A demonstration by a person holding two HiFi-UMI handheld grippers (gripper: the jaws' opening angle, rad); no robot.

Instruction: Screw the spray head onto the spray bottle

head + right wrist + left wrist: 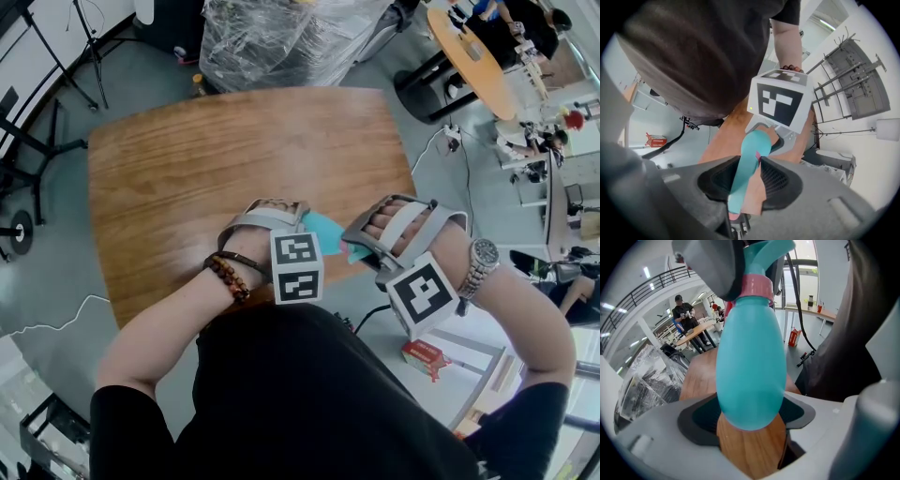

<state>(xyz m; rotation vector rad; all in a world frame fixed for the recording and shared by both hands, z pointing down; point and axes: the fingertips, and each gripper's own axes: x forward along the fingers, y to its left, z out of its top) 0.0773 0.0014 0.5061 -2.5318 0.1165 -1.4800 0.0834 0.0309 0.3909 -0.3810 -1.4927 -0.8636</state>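
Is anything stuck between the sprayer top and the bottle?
Nothing I can see. The spray head, with its pink collar, already sits on the spray bottle. The left tool holds the bottle; the right tool is around the head.

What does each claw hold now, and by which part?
Left claw: grips the teal spray bottle by its rounded body. Right claw: stands round the spray head, but a gap shows on one side, so it holds nothing.

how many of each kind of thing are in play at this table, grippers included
grippers: 2 (left gripper, right gripper)
spray bottle: 1
spray head: 1
table: 1
total: 5
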